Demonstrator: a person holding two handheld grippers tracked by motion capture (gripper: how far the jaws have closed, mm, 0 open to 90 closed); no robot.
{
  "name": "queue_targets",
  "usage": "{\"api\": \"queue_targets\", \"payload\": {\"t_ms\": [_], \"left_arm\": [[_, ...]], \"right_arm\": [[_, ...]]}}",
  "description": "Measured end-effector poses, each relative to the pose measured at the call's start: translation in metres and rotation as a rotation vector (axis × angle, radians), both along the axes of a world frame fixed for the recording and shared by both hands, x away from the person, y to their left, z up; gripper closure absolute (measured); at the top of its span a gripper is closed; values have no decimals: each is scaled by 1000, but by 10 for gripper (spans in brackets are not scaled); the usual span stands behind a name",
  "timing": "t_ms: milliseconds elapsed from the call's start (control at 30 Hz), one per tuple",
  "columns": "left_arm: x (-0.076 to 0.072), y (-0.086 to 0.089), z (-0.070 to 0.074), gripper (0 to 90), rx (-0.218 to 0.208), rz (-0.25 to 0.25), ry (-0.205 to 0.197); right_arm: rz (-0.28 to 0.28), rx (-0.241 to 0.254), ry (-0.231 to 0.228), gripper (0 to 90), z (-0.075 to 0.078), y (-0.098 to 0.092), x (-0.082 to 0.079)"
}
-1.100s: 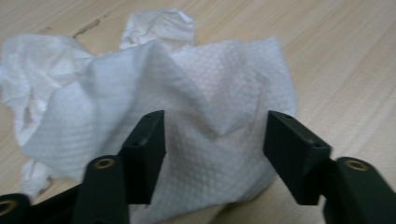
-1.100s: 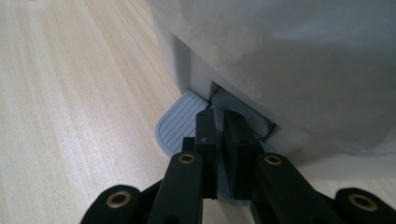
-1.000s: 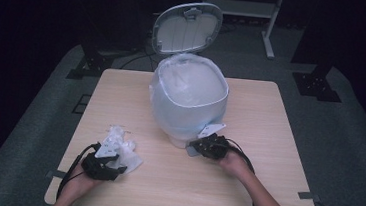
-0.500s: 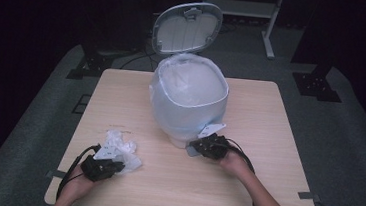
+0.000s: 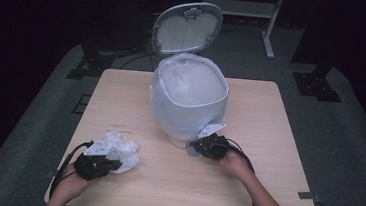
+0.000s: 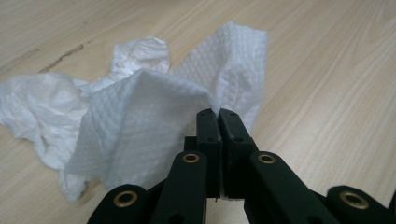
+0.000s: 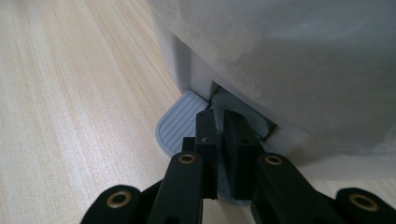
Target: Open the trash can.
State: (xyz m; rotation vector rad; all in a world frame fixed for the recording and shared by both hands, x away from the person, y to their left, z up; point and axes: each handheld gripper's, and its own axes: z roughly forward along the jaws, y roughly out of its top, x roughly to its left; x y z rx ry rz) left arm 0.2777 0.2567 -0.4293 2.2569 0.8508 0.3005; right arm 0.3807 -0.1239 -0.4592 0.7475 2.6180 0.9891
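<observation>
Paper towel (image 6: 140,121), crumpled, lies on tabletop (image 5: 270,120) near front-left corner; left tongs (image 6: 218,114) pressed together, pinching a fold of it. Right tongs (image 7: 218,122) press down on ribbed grey pedal (image 7: 180,123) of pedal bin (image 5: 188,101), jaws nearly together w/ nothing obvious between them; lid (image 5: 187,27) stands open, white liner bag (image 5: 193,81) over rim. Risks, judging from here: thin pinch could let towel slip or tear when lifted; if right tongs slide off pedal, lid prob drops shut; light bin may scoot or tip under sideways push.
</observation>
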Motion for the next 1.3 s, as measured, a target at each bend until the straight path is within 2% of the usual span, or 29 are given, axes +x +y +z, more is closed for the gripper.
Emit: {"api": "queue_targets", "payload": {"t_ms": [133, 200, 300, 333, 433, 500, 533, 800, 933, 1200, 1300], "left_arm": [[-2, 4, 8, 880, -35, -15, -4], [-3, 7, 14, 880, -69, -28, -15], [-4, 9, 17, 881, -69, -31, -13], [-5, 10, 21, 881, -92, -36, -6], [-6, 11, 28, 883, -103, -44, -3], [-6, 11, 30, 885, -104, -46, 0], [-6, 9, 35, 887, -85, -35, 6], [-5, 9, 53, 886, -109, -35, -12], [-5, 8, 67, 886, -118, -41, -27], [-3, 6, 83, 885, -91, -64, 4], [-2, 7, 88, 885, -104, -67, 9]], "right_arm": [[-4, 1, 1, 842, 0, 0, 0], [-5, 6, 0, 842, -1, -1, 0], [-9, 9, 2, 842, -1, -1, 0], [-8, 9, 3, 841, -1, -1, 0], [-9, 9, 1, 842, -1, -1, 0], [-9, 10, 2, 841, -1, -1, 0], [-9, 9, 1, 842, -1, -1, 0], [-9, 9, 3, 841, -1, -1, 0], [-8, 11, 4, 842, -1, -1, 0], [-6, 11, 5, 842, -1, -1, 0], [-5, 9, 4, 841, -1, -1, 1]]}}
